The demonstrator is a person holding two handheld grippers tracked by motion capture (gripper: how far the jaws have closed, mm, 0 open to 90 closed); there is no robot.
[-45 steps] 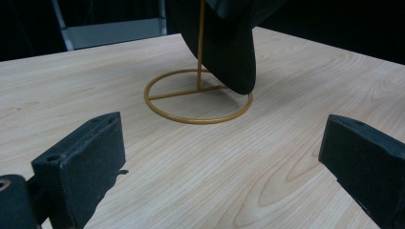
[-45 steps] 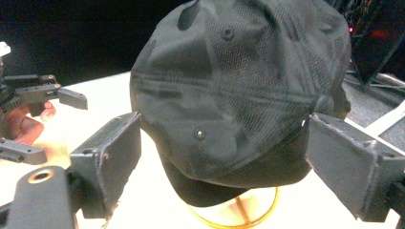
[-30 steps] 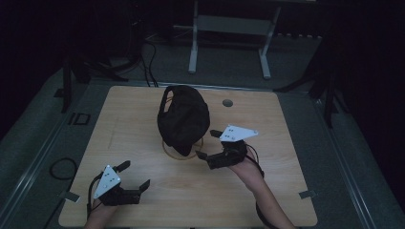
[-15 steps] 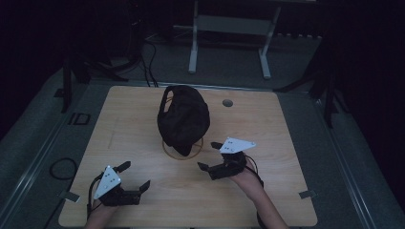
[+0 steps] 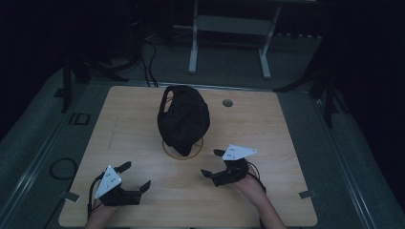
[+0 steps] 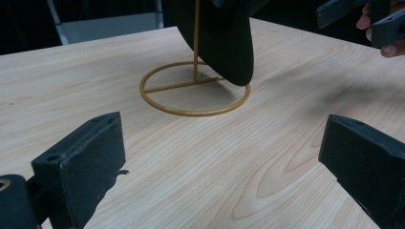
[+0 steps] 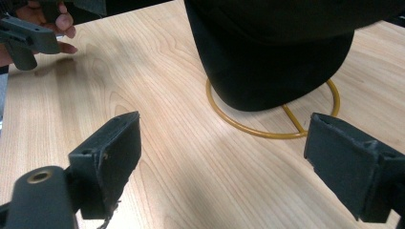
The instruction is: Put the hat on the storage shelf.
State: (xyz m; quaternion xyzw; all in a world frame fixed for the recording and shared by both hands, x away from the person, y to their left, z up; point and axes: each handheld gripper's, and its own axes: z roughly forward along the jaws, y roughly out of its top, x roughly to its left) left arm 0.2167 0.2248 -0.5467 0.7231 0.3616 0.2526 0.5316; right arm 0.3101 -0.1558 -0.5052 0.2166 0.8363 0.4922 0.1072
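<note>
The pale wooden tabletop has a smooth, matt finish with a clear wavy grain running along it. Ahead of both hand-held grippers, the black cloth cap looks soft and matt, its brim smooth and stiff-looking in the left gripper view. It sits on a thin gold metal wire stand whose ring base carries a slight sheen. The left hand-held gripper and the right hand-held gripper have black jaws with a rough, dull, faintly grainy face, frayed at one lower edge. Each carries a pale grey, flat, matt three-cornered plate on top.
</note>
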